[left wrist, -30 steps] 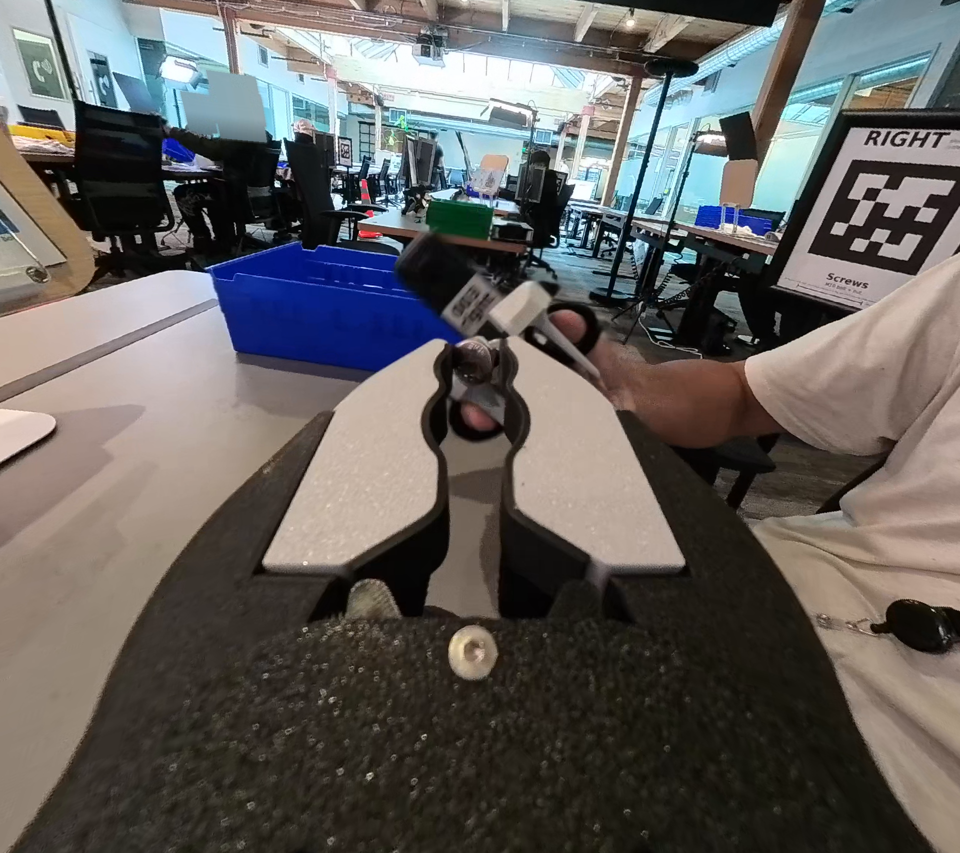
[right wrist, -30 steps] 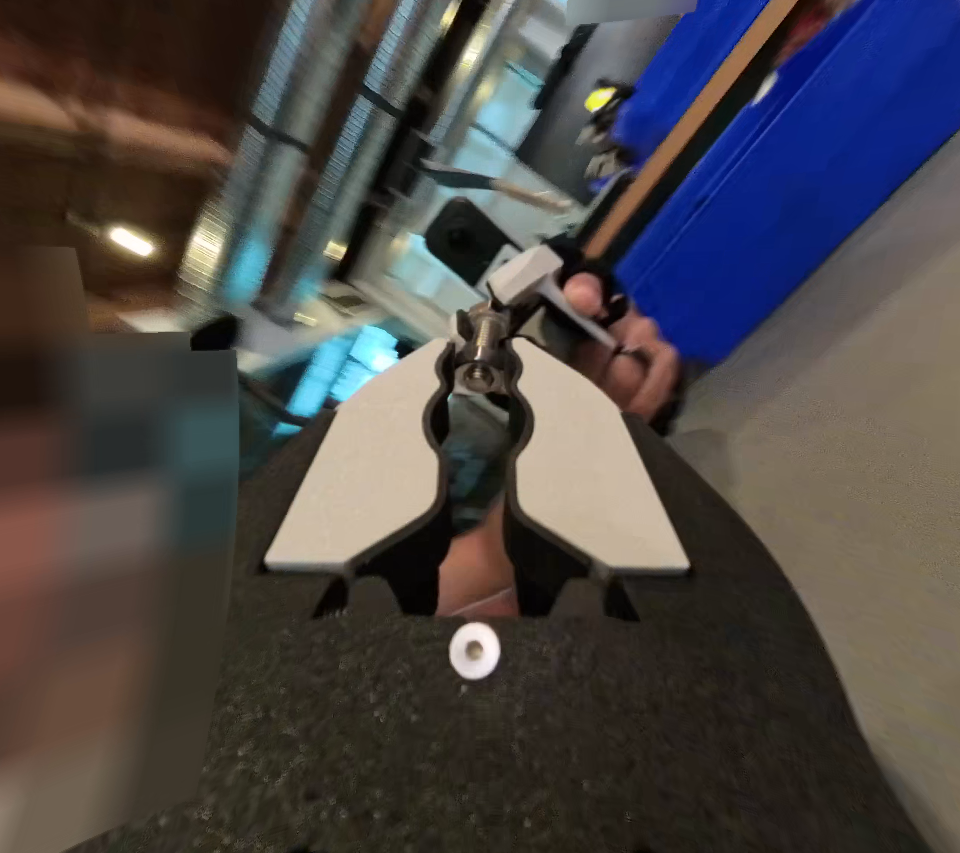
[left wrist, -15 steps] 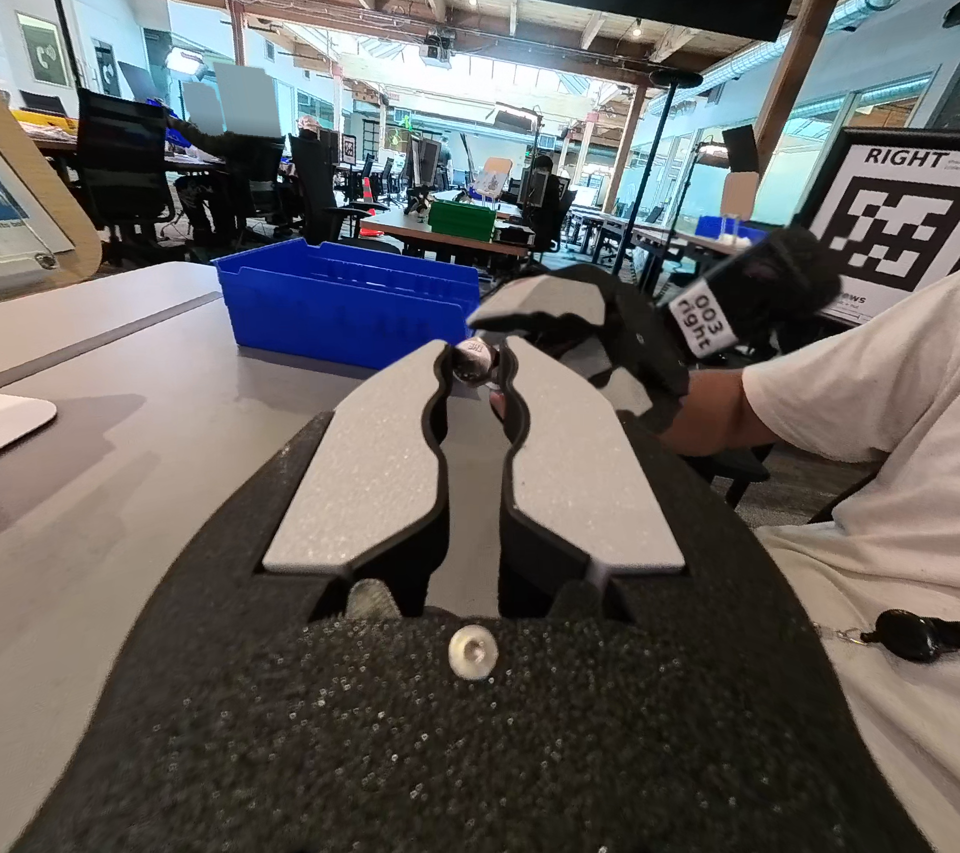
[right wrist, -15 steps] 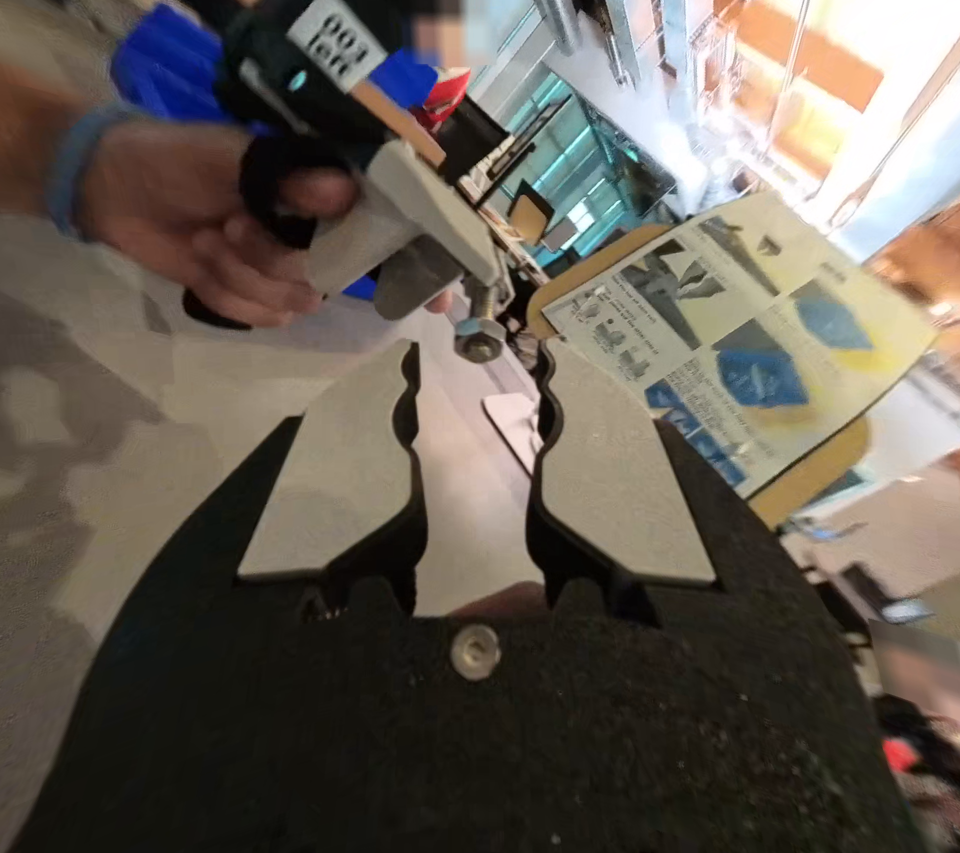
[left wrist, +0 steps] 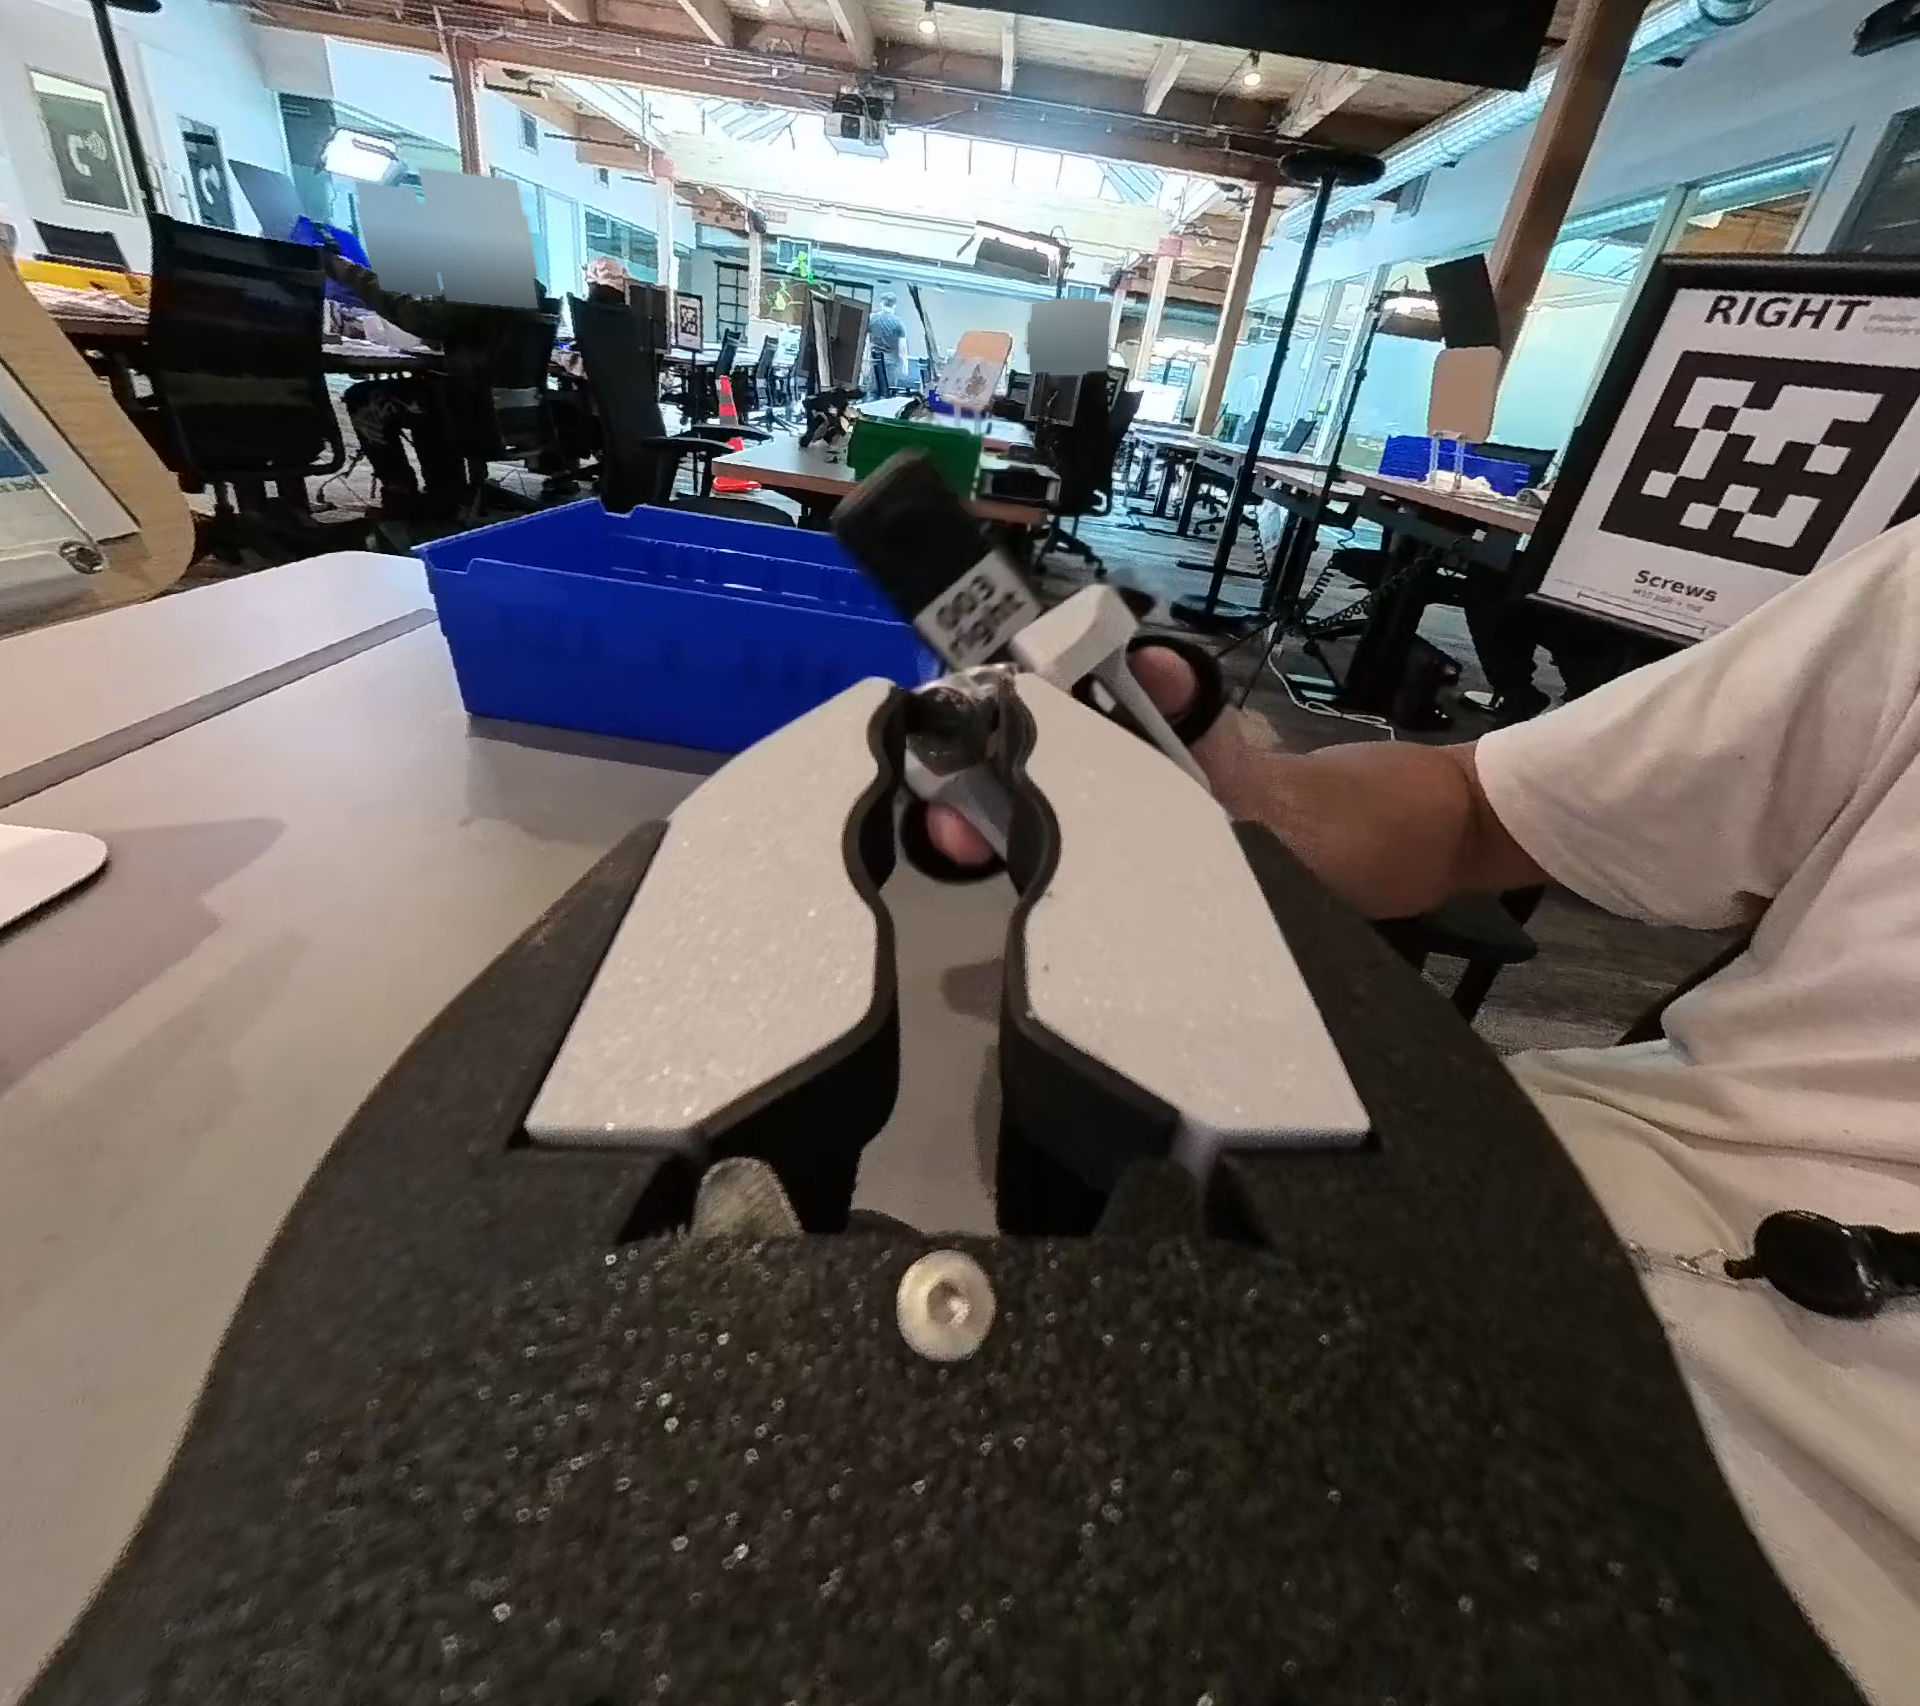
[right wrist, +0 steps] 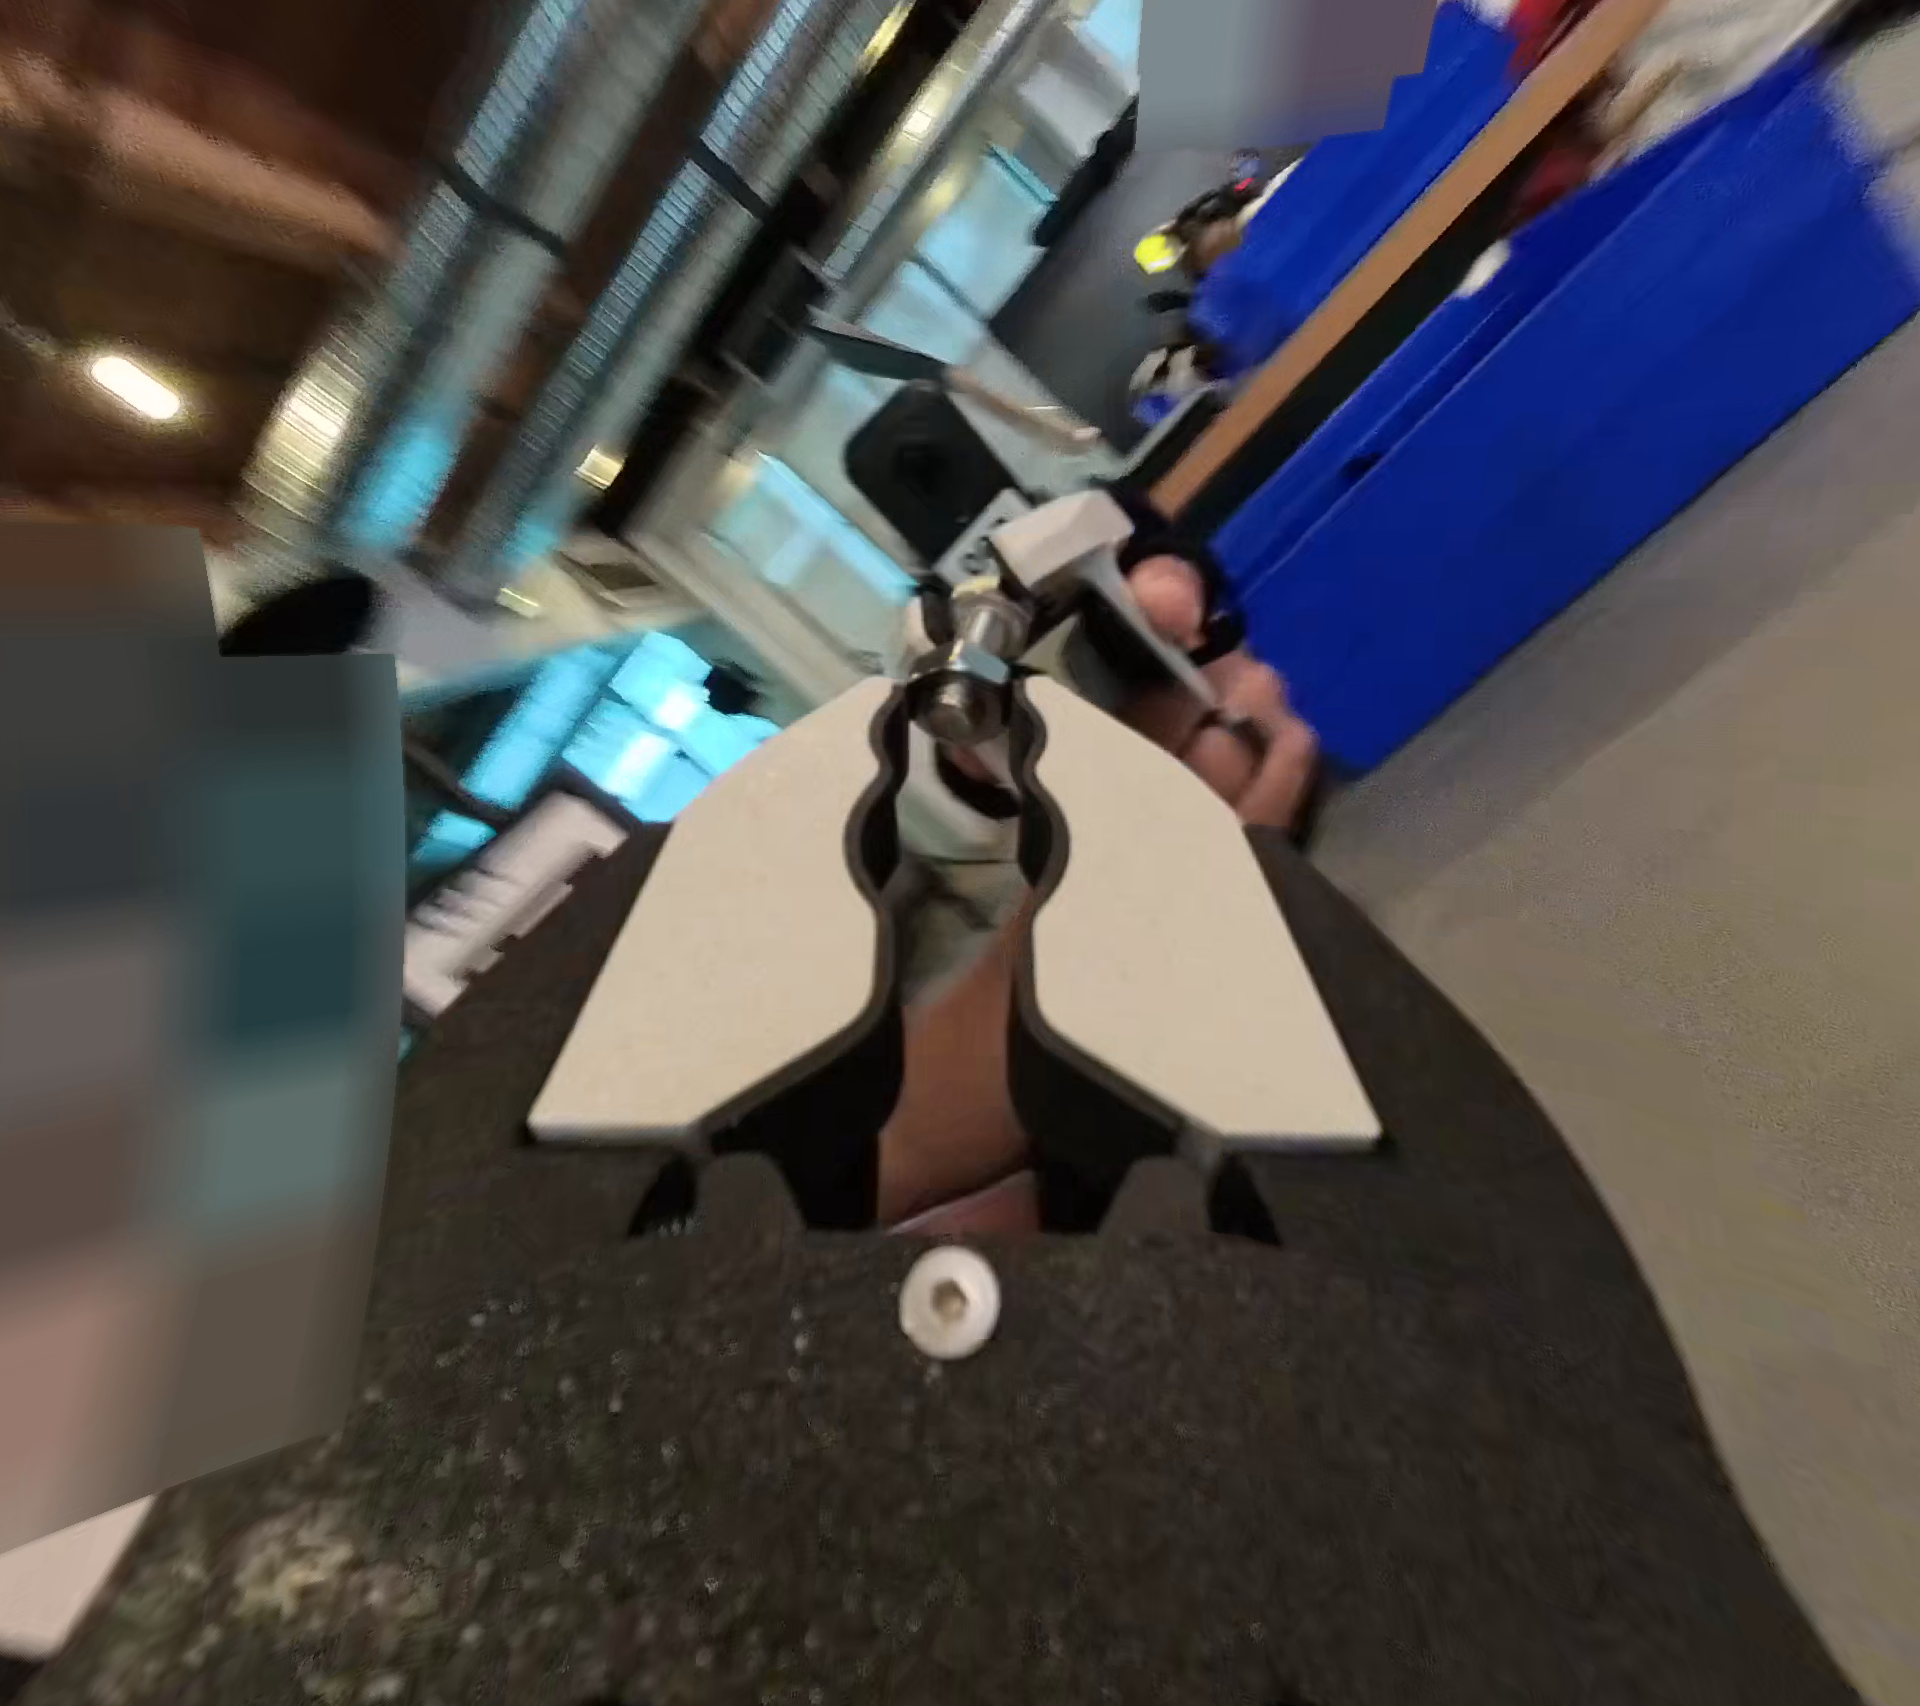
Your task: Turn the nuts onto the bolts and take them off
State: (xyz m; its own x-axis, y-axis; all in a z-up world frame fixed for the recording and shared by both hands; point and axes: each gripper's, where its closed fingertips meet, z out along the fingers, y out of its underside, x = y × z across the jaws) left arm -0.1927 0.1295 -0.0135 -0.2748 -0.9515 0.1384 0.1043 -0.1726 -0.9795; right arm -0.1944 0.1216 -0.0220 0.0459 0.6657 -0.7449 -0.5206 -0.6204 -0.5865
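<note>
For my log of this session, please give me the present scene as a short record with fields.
left tool: shut on the bolt, at its head
right tool: shut on the nut, at the bolt's threaded end
position: both tools meet tip to tip, held in the air
table: grey, with a blue bin standing on it
right wrist view: background blurred

Pretty chunky left gripper (left wrist: 956, 726): black speckled foam-looking body, two pale grey finger plates with wavy black inner edges, one silver hex screw (left wrist: 944, 1309) dead centre behind them. Same build on the right gripper (right wrist: 961, 711). White short sleeve (left wrist: 1704, 721) off to its right, black badge reel (left wrist: 1823, 1274) clipped lower down.
</note>
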